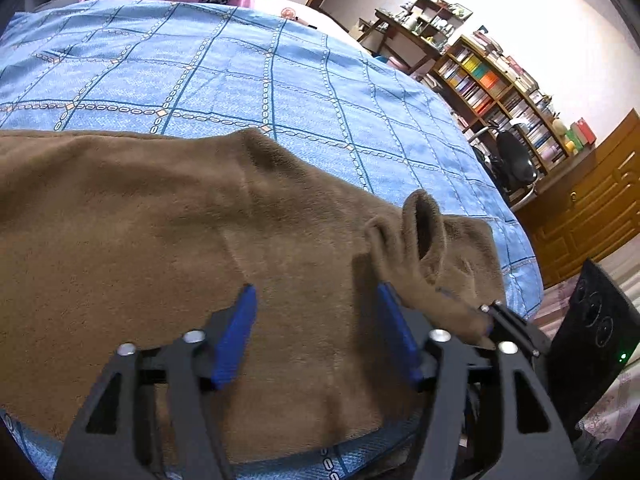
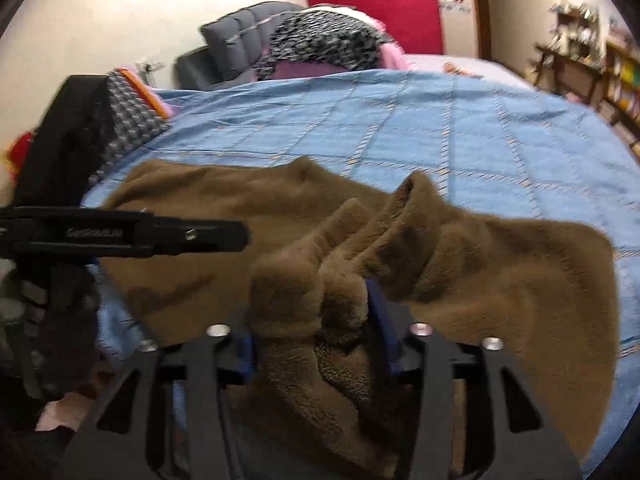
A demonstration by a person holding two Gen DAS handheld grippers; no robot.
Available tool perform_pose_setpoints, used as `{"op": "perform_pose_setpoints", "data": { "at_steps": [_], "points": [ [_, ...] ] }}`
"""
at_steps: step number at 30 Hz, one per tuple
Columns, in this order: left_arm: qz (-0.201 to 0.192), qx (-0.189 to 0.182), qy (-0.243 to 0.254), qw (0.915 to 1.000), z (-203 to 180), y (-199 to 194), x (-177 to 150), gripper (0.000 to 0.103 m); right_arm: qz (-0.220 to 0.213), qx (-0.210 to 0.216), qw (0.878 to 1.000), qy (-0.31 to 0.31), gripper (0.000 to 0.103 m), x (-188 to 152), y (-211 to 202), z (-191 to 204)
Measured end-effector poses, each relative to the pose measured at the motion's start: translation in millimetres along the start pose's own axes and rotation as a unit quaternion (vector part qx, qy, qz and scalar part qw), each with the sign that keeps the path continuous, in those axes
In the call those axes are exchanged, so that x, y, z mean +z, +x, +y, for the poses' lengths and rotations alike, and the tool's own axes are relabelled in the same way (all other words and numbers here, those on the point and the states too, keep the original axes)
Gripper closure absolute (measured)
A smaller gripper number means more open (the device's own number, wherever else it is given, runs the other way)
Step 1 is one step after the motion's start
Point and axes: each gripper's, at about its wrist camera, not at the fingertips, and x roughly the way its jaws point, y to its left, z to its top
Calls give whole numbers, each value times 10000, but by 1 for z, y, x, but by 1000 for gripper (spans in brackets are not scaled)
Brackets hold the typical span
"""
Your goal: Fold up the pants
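Brown fleece pants lie spread on a blue checked bed cover. My left gripper hovers just over the flat cloth, jaws open with nothing pinched between the blue pads. At the right of the left wrist view a raised fold runs to the right gripper's black body. In the right wrist view the pants bunch up into a thick wad between the jaws of my right gripper. The jaws stand apart, open around the wad. The left gripper's body shows at the left.
The bed's edge drops off at the right, with a bookshelf, an office chair and a wooden cabinet beyond. A black box with a green light stands near the bed's corner. A leopard-print cloth and grey headboard lie at the far end.
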Motion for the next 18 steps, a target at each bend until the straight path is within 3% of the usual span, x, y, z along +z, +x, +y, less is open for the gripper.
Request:
{"op": "perform_pose_setpoints", "data": {
  "at_steps": [7,9,15,18],
  "points": [
    [170,-131,-17,9998,-8,6,2,39,212,1028,9945,-37,44,-5,-14,2],
    [225,-176,-48,9996,-9,8,1,39,165,1084,9940,-23,44,-5,-21,2],
    [288,-161,-40,9994,-16,13,0,39,29,204,9996,-211,44,-7,-25,2],
    [329,-162,4,9993,-21,15,-1,39,74,69,9992,-393,46,-9,-14,6]
  ]
}}
